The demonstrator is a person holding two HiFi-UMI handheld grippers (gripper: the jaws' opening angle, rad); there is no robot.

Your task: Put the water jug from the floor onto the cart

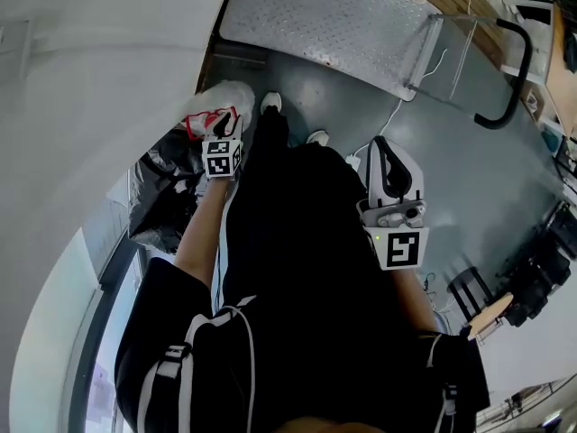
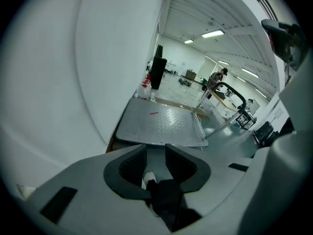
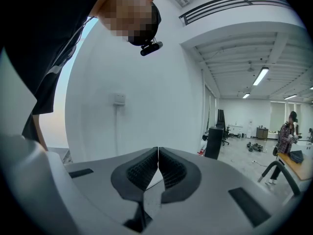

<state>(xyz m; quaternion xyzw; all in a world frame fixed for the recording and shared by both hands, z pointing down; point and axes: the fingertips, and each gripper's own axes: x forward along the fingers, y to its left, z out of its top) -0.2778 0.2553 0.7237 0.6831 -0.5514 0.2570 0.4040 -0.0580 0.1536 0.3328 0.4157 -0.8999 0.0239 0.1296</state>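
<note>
Every view is bent by a wide lens: straight lines curve near the edges, and both gripper views sit inside a round black border. The light is cool, even and bright, and it comes from long white ceiling tube lamps (image 2: 212, 34). The large white curved wall (image 2: 98, 62) is almost washed out. In the head view the grey patterned metal cart platform (image 1: 325, 16) shines pale, while the person's black clothes (image 1: 297, 269) show little detail. The left gripper view is slightly soft. Shadows are weak.

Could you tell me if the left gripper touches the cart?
Apart. In the left gripper view, the cart lies beyond the open jaws of the left gripper, past the shoe.
</note>
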